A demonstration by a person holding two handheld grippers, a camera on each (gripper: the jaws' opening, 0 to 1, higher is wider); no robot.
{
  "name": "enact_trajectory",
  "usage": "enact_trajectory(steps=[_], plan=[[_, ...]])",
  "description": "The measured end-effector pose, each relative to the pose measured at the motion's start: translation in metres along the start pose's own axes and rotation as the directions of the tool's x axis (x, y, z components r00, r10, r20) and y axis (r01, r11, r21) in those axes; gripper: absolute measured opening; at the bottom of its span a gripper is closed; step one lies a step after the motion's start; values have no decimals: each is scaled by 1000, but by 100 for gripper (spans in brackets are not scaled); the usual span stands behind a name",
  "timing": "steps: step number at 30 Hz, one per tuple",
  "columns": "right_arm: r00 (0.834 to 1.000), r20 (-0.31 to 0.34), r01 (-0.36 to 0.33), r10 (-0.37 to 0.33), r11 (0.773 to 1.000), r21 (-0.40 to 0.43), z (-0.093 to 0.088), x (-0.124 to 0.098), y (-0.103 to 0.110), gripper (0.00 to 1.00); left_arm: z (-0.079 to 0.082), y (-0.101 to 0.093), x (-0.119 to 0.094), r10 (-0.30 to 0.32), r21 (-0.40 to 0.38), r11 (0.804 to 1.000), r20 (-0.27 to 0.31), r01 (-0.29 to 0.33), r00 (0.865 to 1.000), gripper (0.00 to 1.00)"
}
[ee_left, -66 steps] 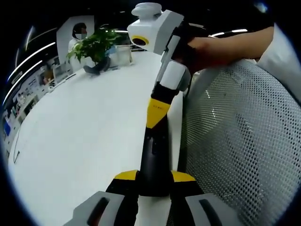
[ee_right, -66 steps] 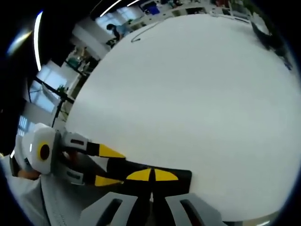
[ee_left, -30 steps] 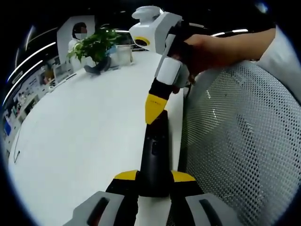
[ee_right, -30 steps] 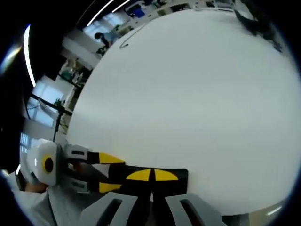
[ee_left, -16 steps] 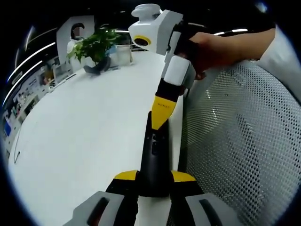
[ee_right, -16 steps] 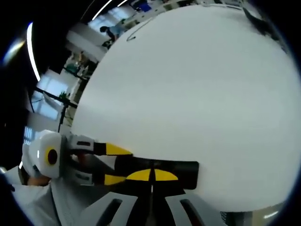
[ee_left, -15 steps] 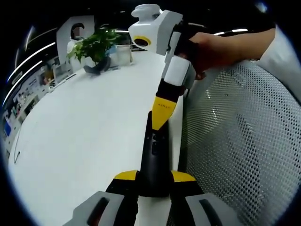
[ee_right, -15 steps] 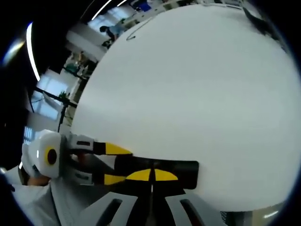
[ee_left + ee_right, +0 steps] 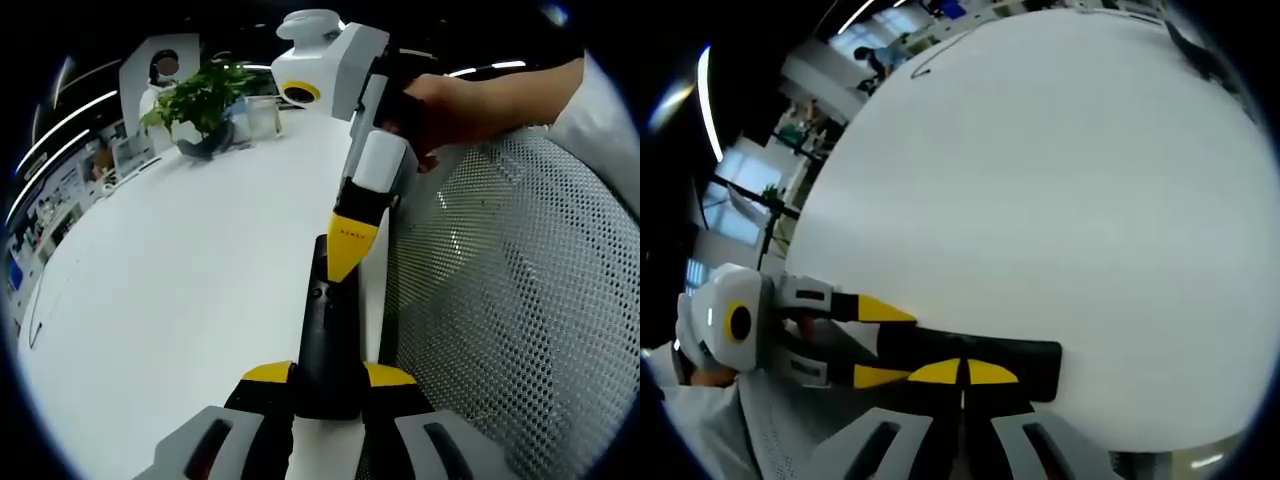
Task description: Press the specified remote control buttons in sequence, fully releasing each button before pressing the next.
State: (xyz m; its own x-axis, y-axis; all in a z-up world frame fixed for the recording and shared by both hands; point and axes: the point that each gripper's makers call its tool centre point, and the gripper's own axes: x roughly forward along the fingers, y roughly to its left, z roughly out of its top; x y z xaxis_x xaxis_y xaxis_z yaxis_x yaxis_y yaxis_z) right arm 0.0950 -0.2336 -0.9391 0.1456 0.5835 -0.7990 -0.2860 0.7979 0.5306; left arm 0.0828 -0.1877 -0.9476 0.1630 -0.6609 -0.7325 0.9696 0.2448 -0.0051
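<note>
1. On the white desk [image 9: 170,280] lies a long black remote control [image 9: 328,330], near the desk's edge.
2. The left gripper [image 9: 327,385] pinches one end of the remote between its yellow-tipped fingers [image 9: 268,373].
3. The right gripper [image 9: 351,258] comes down from above, its fingers pressed together, yellow tip touching the top of the remote.
4. A hand [image 9: 440,105] holds that gripper.
5. A grey mesh chair [image 9: 510,300] stands just beside the desk.
6. A green plant [image 9: 205,95] sits at the far end.
</note>
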Motion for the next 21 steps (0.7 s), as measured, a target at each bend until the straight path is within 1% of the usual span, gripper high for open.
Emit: enact_trajectory(steps=[10, 13, 15, 17, 18, 20, 21], plan=[[1000, 12, -11, 10, 1000, 19, 1, 0, 0, 0, 0, 0, 0, -3, 4, 1000, -3, 3, 1000, 25], [1000, 10, 6, -5, 999, -41, 0, -1, 2, 0, 0, 1, 0, 0, -1, 1000, -6, 0, 1000, 25], [1000, 10, 11, -11, 999, -42, 1, -1, 3, 0, 0, 1, 0, 2, -7, 1000, -8, -2, 1000, 25], [1000, -4, 21, -21, 999, -36, 1, -1, 2, 0, 0, 1, 0, 3, -4, 1000, -8, -3, 1000, 25], [999, -26, 28, -29, 999, -23, -1, -2, 1, 0, 0, 1, 0, 3, -4, 1000, -8, -3, 1000, 25], [998, -46, 30, -30, 1000, -5, -4, -4, 0, 0, 0, 1, 0, 3, -2, 1000, -9, -3, 1000, 25], [998, -46, 32, -32, 999, 0, -4, -5, 0, 0, 0, 1, 0, 3, -3, 1000, -9, -3, 1000, 25]])
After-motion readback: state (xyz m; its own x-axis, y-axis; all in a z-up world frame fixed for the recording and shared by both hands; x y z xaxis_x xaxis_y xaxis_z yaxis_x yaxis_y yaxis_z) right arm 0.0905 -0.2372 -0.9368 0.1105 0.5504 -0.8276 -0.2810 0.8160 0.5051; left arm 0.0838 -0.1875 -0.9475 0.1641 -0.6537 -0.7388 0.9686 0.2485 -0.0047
